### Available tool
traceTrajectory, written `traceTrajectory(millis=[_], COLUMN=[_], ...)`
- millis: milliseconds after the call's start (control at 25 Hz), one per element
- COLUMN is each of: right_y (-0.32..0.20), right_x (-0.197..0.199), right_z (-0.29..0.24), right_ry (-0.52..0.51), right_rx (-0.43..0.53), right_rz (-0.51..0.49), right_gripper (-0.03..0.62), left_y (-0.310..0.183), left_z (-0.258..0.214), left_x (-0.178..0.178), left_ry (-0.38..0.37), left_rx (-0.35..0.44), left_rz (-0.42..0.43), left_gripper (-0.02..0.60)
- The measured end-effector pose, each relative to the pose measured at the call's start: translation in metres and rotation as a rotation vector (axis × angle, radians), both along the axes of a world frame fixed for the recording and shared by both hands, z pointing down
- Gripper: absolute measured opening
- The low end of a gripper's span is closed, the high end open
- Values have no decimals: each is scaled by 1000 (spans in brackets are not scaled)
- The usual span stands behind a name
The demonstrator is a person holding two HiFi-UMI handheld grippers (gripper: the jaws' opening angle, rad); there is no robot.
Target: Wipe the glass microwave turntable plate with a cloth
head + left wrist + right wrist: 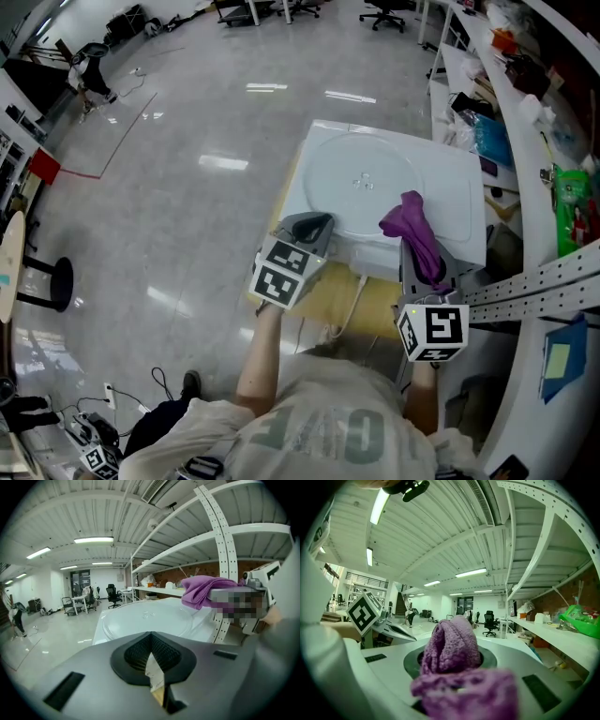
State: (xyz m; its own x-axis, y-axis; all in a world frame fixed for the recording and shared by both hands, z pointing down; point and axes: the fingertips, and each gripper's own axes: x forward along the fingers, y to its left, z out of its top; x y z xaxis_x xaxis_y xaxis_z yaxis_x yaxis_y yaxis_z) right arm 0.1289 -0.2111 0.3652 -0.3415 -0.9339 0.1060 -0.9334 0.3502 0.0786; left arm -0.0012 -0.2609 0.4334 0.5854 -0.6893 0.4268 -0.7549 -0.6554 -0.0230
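Note:
The round glass turntable plate [361,178] lies flat on a white box top [459,202]; the left gripper view shows the plate [150,617] just ahead. My right gripper [419,251] is shut on a purple cloth [413,228], held over the box's near right edge, just off the plate's rim. The cloth [452,654] bulges out of the jaws and fills the right gripper view. My left gripper [315,226] is shut with nothing in it, hovering at the plate's near left rim. In its own view, the left gripper [152,657] sees the cloth [202,590] to the right.
The white box rests on a wooden table [349,305], with a white cable [354,298] hanging down its front. White perforated shelving [539,279] with cluttered shelves [562,141] runs along the right. Bare grey floor [178,187] lies to the left, office chairs [384,14] far off.

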Motion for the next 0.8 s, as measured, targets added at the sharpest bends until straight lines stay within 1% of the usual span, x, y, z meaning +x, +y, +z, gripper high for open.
traceTrajectory(millis=[120,280,480,600,720,800], right_y=[-5,-21,-49,-64,-75,-82], right_x=[-10,-35,-80,-101,-122,-135], right_z=[-8,-26,-26,-19,-6,2], right_ry=[6,17,82,137,207,259], right_rx=[8,10,-80,-99,-159,-199], right_rz=[-44,-152,-326,-375,-440,-479], right_gripper=[57,57,57,57,57,57], left_y=[0,-1,0,0,0,0], left_z=[-1,-1,-1,-1,-1,-1], left_x=[-1,-2,0,0,0,0], left_ry=[51,52,60,65,66,81], left_rx=[34,45,42,33,29,33], left_rz=[-7,-14,-10,-9,-4,-2], left_gripper=[0,0,0,0,0,0])
